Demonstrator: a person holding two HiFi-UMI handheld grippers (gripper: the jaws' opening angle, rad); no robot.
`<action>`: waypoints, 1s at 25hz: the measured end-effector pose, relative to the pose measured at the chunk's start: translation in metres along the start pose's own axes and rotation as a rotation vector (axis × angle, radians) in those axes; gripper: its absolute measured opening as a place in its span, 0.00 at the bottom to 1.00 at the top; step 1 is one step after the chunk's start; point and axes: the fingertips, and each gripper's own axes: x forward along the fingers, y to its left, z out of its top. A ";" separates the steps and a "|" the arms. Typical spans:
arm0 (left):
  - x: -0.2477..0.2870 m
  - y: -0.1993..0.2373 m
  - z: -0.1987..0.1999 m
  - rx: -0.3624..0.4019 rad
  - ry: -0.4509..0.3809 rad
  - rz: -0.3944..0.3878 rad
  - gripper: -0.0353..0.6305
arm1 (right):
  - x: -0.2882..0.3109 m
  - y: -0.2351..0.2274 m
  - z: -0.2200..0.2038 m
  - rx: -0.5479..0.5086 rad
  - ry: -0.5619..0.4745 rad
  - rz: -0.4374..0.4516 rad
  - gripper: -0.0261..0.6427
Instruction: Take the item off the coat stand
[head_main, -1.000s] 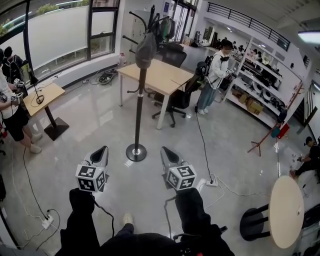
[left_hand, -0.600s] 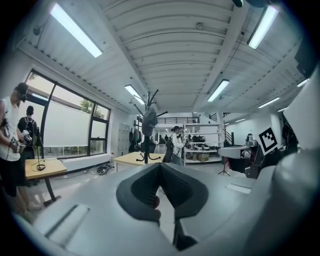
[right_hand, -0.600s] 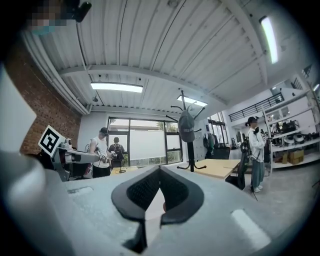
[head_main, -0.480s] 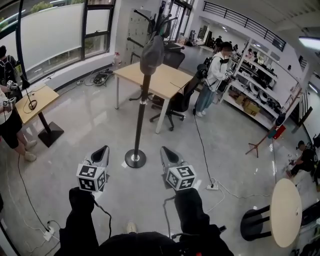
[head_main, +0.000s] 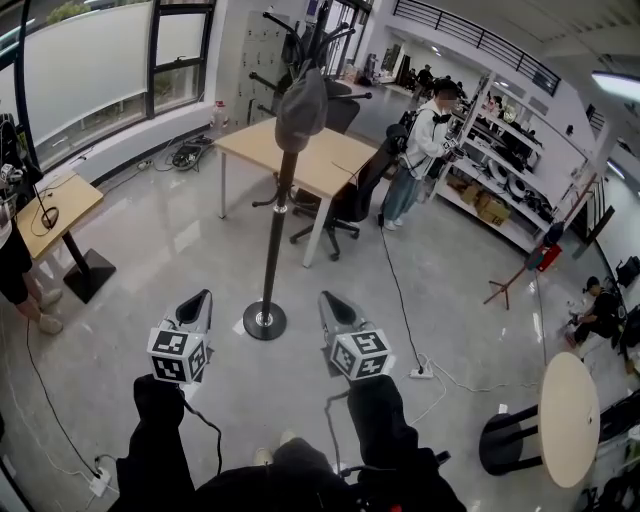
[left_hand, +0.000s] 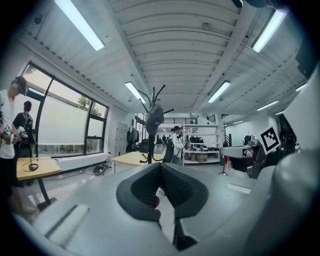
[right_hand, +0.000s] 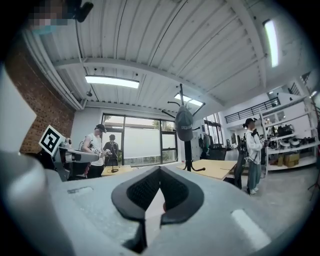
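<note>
Just the approach: left gripper (head_main: 197, 303) and right gripper (head_main: 333, 303), lower centre, jaws pressed together, empty. Next, one probably lifts and opens for the grey fabric cap (head_main: 300, 108) on the black metal coat stand (head_main: 272, 230).

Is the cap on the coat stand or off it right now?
On. The grey cap hangs near the top of the coat stand, and nothing is gripping it.

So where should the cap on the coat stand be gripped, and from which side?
Probably the loose lower edge of the cap, which hangs in front of the coat stand. Come level from the near side, then lift: its top seems hooked over an upturned peg.
</note>
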 end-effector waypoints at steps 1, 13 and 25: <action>0.004 0.004 0.000 0.003 0.002 0.000 0.06 | 0.005 -0.002 0.001 -0.001 -0.001 -0.001 0.04; 0.078 0.049 0.000 0.026 0.008 0.004 0.06 | 0.089 -0.042 0.007 0.009 -0.035 0.007 0.04; 0.165 0.102 0.026 0.022 -0.010 -0.016 0.06 | 0.182 -0.072 0.026 0.008 -0.080 0.001 0.04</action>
